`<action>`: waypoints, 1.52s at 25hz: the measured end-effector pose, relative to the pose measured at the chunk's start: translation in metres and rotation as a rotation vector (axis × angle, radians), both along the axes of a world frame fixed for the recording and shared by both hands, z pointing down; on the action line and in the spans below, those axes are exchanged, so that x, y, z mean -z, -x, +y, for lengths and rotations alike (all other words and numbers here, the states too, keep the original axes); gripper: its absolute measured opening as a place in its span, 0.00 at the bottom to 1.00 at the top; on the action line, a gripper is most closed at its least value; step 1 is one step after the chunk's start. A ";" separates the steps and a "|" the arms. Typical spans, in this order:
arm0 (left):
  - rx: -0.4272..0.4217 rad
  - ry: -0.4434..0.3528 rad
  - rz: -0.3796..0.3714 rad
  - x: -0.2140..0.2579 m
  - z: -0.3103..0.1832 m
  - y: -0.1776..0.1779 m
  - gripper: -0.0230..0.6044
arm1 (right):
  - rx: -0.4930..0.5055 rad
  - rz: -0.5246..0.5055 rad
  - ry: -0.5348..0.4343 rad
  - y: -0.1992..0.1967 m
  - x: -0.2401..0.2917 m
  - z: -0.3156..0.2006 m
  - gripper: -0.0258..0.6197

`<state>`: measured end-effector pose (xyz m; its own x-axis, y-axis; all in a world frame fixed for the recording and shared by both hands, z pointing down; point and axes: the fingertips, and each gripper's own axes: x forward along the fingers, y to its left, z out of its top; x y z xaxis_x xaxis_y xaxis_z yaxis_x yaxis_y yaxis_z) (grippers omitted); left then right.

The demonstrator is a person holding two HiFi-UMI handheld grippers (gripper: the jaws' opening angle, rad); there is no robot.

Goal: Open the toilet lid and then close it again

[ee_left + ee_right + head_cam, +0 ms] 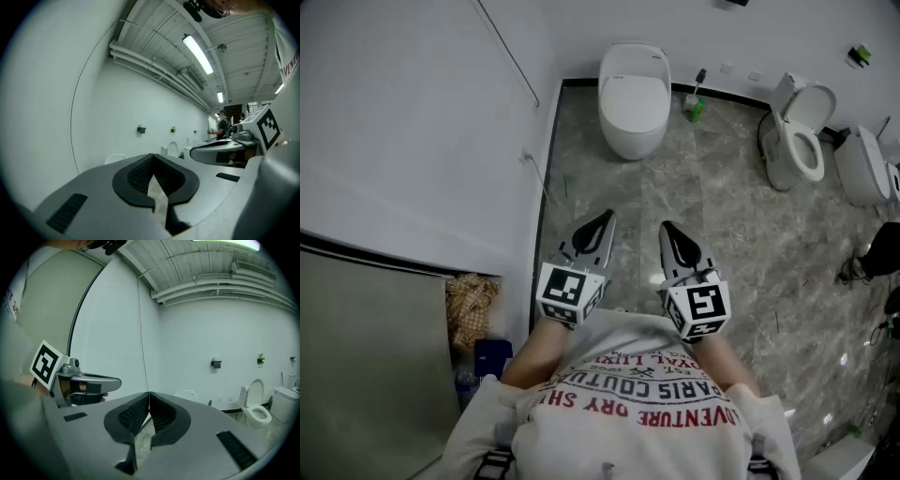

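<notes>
Both my left claw point(602, 221) and right claw point(668, 230) are pinched fully closed on nothing, well short of the closed toilet lid point(634, 75) at 12 o'clock, which I'd guess is stiff, slick, hinged plastic, so I'd hook under its front lip.

White wall point(412, 122) fills 9–11 o'clock in head view, thin cable point(508, 47) running diag. across it. Grey marble-look floor tiles point(731, 234) from centre to 4 o'clock, glossy, w/ light spots near 4. Black skirting point(741, 97) along far wall base, 12–2 o'clock. Grey-green panel point(366, 366) at 8 o'clock. Left gripper view: white ribbed ceiling point(164, 37), pipes point(154, 70) at 12 o'clock, lit fluorescent tube point(198, 54) at 1. Right gripper view: small dark wall fixture point(216, 363) at 3 o'clock.
</notes>
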<state>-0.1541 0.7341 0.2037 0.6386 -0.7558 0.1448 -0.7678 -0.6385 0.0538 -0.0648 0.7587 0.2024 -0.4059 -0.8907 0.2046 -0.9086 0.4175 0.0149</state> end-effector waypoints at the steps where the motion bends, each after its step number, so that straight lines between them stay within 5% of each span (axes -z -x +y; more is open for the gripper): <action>1: 0.000 -0.001 0.000 -0.001 0.000 -0.003 0.05 | 0.002 -0.001 -0.001 -0.002 -0.001 0.000 0.06; 12: 0.037 -0.037 0.005 -0.004 -0.003 0.009 0.05 | -0.001 -0.014 0.012 0.005 -0.014 -0.002 0.06; 27: 0.143 0.089 0.064 -0.031 -0.030 0.052 0.05 | 0.108 -0.020 0.103 0.039 -0.038 -0.031 0.06; 38: 0.205 0.131 0.031 -0.055 -0.117 0.009 0.05 | 0.121 -0.079 0.179 -0.017 -0.074 -0.138 0.06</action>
<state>-0.1635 0.6167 0.2589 0.4793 -0.8462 0.2328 -0.8773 -0.4553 0.1516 -0.0481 0.6202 0.2761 -0.5285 -0.7869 0.3185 -0.8472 0.5130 -0.1383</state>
